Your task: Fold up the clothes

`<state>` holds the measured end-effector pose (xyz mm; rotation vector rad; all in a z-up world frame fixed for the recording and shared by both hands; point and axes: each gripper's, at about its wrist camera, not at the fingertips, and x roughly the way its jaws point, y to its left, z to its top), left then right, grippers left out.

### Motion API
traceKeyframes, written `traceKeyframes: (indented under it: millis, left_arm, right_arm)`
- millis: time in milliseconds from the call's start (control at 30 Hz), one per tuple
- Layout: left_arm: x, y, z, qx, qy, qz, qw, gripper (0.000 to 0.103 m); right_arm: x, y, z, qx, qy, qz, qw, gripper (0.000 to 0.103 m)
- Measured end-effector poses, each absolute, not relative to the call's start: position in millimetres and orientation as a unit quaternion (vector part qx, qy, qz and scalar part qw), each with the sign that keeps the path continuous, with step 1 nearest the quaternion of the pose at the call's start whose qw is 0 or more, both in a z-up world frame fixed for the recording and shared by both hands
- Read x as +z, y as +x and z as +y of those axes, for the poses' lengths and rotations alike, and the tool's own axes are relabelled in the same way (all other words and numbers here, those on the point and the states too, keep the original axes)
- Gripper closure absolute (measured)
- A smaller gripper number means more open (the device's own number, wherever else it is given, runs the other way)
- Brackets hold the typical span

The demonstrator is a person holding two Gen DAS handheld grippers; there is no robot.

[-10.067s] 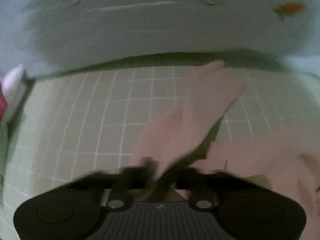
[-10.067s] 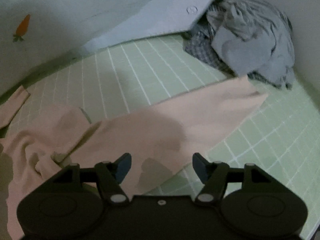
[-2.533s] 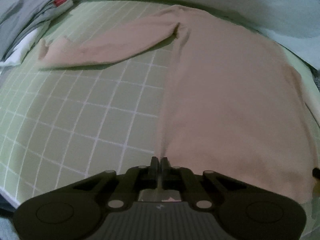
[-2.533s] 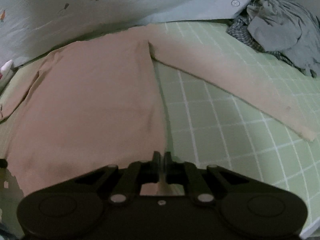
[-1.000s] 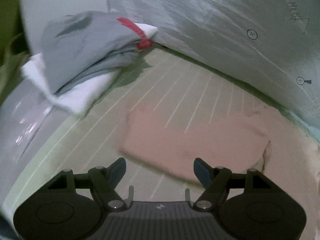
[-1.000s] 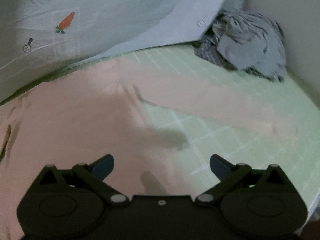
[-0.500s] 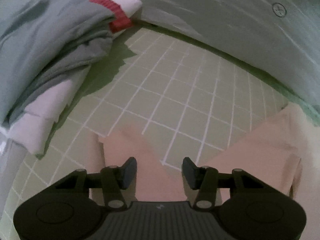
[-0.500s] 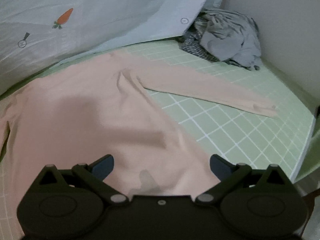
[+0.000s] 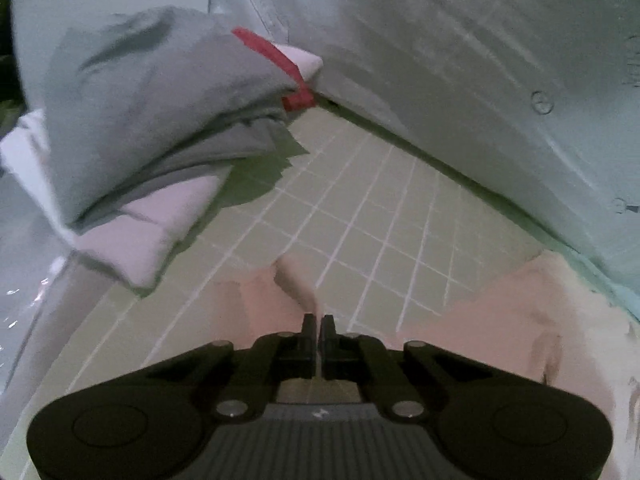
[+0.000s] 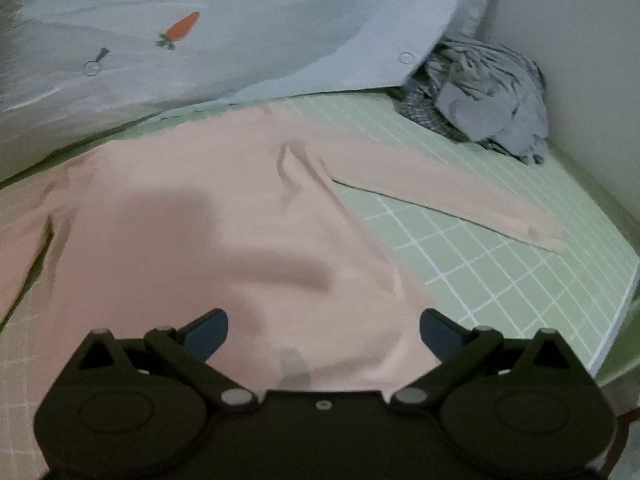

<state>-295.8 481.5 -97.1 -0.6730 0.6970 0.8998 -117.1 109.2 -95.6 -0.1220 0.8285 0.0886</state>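
A pink long-sleeved top (image 10: pixel 224 216) lies spread flat on the green checked sheet (image 10: pixel 500 264), its right sleeve (image 10: pixel 460 200) stretched out to the right. My left gripper (image 9: pixel 319 322) is shut on the cuff end of the left sleeve (image 9: pixel 296 280), which bunches up just beyond the fingertips. The top's body (image 9: pixel 520 320) shows at the right in the left wrist view. My right gripper (image 10: pixel 324 328) is open and empty, held above the top's lower hem.
A stack of folded grey and white clothes (image 9: pixel 152 128) with a red trim lies at the left. A pale blue quilt (image 10: pixel 240 32) with a carrot print lies behind the top. A crumpled grey pile (image 10: pixel 488 108) sits at the back right. The bed's edge (image 10: pixel 616 320) is at the right.
My left gripper has closed on the left sleeve's cuff; half a second ago it was open over it. My right gripper stays open over the hem, shifted slightly.
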Motion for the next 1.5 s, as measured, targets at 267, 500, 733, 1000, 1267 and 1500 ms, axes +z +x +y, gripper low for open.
traceKeyframes:
  millis: [267, 500, 733, 1000, 1267, 1500]
  left_arm:
    - [-104, -316, 463, 0.420, -0.312, 0.347, 0.778, 0.071]
    - [-113, -305, 482, 0.431, -0.316, 0.367, 0.762, 0.063]
    - [-121, -303, 499, 0.441, -0.339, 0.368, 0.745, 0.064]
    - [-102, -335, 474, 0.441, -0.350, 0.319, 0.762, 0.094]
    - [-112, -381, 435, 0.456, -0.388, 0.332, 0.729, 0.090]
    - [-117, -411, 417, 0.474, -0.406, 0.329, 0.709, 0.064]
  right_arm:
    - [-99, -121, 117, 0.075, -0.066, 0.405, 0.909, 0.000]
    - [-103, -121, 116, 0.052, -0.052, 0.412, 0.908, 0.000]
    - [-107, -111, 124, 0.030, -0.046, 0.417, 0.907, 0.000]
    - [-109, -101, 141, 0.033, -0.058, 0.414, 0.908, 0.000]
    - [-113, -122, 147, 0.077, -0.088, 0.417, 0.901, 0.000]
    - [-115, -137, 139, 0.089, -0.099, 0.422, 0.897, 0.000]
